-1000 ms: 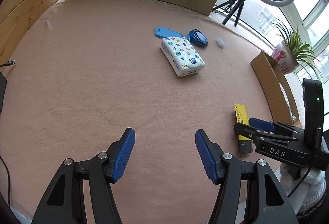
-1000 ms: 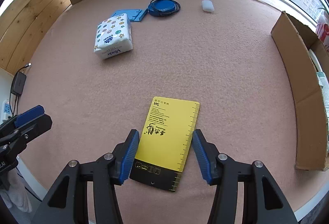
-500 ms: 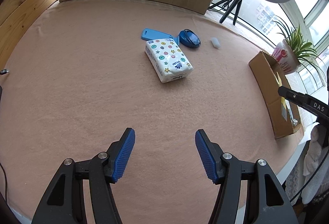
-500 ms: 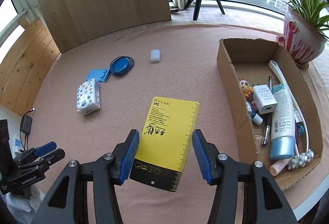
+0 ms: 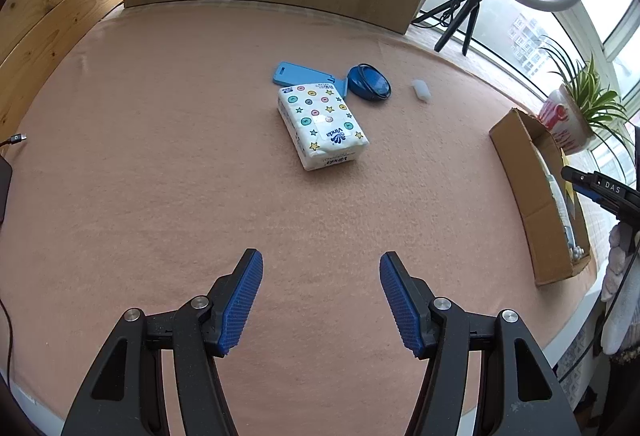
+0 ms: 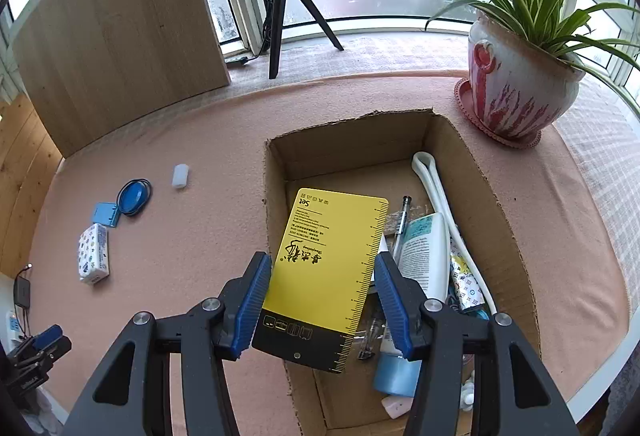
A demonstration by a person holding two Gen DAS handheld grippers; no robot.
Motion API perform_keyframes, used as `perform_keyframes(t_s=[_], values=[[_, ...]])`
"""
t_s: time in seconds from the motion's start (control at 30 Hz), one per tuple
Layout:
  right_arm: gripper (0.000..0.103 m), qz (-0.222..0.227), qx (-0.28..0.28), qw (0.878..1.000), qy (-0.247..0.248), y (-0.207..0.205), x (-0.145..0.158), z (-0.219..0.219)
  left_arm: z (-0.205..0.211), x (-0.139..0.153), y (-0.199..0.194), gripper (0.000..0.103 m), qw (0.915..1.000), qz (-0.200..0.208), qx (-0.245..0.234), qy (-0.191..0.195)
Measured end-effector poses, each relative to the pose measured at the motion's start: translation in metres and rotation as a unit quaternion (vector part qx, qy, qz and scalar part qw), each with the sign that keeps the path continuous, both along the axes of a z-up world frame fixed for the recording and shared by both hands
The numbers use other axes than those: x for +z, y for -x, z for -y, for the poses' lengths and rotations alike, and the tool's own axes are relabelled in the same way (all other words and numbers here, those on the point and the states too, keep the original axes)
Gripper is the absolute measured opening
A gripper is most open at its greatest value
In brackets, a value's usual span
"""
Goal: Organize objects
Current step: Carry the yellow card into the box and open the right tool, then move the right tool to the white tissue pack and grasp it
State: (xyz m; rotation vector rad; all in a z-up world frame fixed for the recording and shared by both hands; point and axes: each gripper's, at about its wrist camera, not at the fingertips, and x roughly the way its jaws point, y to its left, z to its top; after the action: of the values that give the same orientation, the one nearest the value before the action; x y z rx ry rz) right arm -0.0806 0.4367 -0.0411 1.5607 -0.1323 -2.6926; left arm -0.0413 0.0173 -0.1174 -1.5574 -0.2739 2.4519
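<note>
My right gripper [image 6: 320, 300] is shut on a yellow and black card [image 6: 332, 268] with a ruler edge, held in the air over the left side of an open cardboard box [image 6: 276, 172]. Inside the box lie a blue and white tube [image 6: 420, 260], a pen [image 6: 400, 224] and other small items. My left gripper [image 5: 320, 300] hangs open and empty over the pink cloth. Ahead of it lie a patterned tissue pack [image 5: 322, 124], a blue phone case [image 5: 300, 74], a blue round case [image 5: 370, 82] and a small white capsule [image 5: 421, 90].
A potted plant [image 6: 516, 92] stands just beyond the box's far right corner. A ring light tripod [image 6: 284, 16] and a wooden panel [image 6: 120, 36] stand at the back. The box [image 5: 532, 192] sits by the table's right edge in the left wrist view. Cables lie at the left edge.
My right gripper lifted the yellow card off the cloth and carried it right, over the cardboard box. The left gripper drifted slightly and stayed open.
</note>
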Motion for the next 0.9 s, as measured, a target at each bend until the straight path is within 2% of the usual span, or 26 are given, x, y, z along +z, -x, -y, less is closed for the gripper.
perform_keyframes(t_s=[0.2,0.27,0.33,0.63,0.9], values=[[0.051,0.012,-0.006,1.0,-0.005,0.0,-0.01,-0.018,-0.012,0.0,0.001,0.065,1.0,0.0,-0.007,0.002],[0.056,0.015,-0.004,1.0,0.001,-0.001,-0.011,-0.02,-0.016,0.001,0.002,0.065,1.0,0.0,-0.009,0.003],[0.067,0.015,-0.011,1.0,-0.006,-0.001,-0.011,-0.021,-0.018,0.001,0.003,0.065,0.9999,0.001,-0.011,0.002],[0.067,-0.002,-0.005,1.0,0.011,-0.007,-0.001,-0.014,-0.013,0.002,0.003,0.065,1.0,-0.003,-0.002,0.005],[0.067,-0.016,0.03,0.998,0.05,-0.011,0.006,0.02,0.003,0.006,0.007,0.065,0.9998,-0.01,0.016,0.008]])
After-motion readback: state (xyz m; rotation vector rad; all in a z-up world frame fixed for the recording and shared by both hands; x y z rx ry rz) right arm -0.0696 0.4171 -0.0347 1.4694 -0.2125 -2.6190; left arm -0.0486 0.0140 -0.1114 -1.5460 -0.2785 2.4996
